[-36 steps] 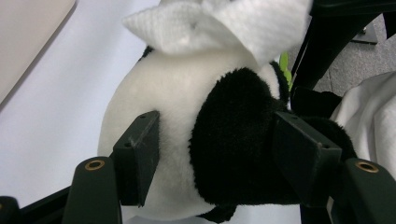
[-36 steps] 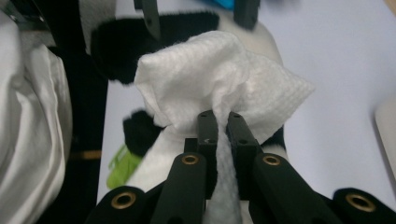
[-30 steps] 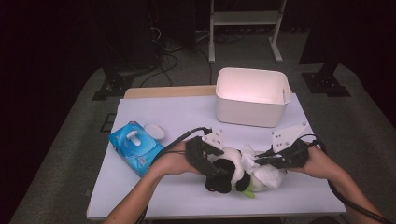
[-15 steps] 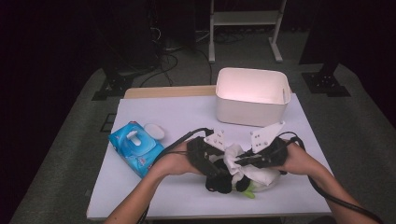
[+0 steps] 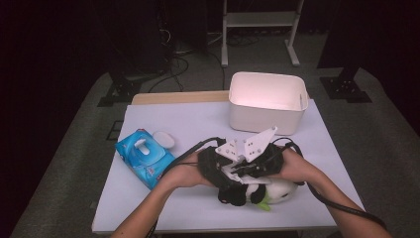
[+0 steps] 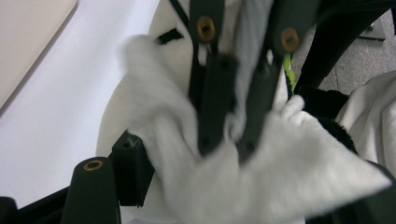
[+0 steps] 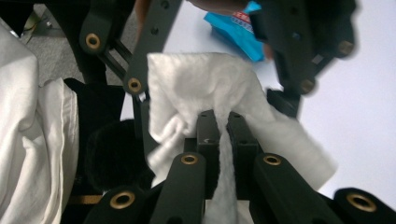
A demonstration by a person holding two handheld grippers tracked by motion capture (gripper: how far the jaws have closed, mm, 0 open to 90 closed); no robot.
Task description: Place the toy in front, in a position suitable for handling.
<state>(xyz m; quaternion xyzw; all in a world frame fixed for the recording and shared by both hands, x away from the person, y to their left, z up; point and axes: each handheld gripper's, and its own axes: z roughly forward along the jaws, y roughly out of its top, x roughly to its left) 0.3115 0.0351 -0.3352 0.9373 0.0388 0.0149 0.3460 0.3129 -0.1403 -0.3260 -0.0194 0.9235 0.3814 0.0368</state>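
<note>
A: High view, lower centre of frame: left gripper (image 5: 233, 171) and right gripper (image 5: 247, 168) meeting over plush panda (image 5: 270, 192) on white table (image 5: 163, 124).

B: Jaw state?

A: Right gripper view: jaws closed on white wipe (image 7: 210, 93), sheet pinched at lower centre and fanning upward. Left gripper view: same white wipe (image 6: 280, 182) spread across lower half of frame; far gripper's jaws descending from top centre, clamped on a fold. Left gripper's own jaws cut off at lower left; state not readable.

B: Handling?

A: Judged light, limp, easily torn. No stiffness; drapes and bunches under any pull. Best taken near an edge or corner, shallow pinch, gentle tension. Plush below judged soft and yielding, likely to shift if pressed.

B: Surroundings?

A: Blue wipe pack (image 5: 143, 156) at left centre of high view, lid open. White bin (image 5: 265, 114) upper right of centre, well apart from grippers.

B: Hidden or unclear?

A: Contact between wipe and plush covered by hands and grippers in high view. Left gripper view blurred. Black and white cloth at frame edges, possibly plush; not certain.
</note>
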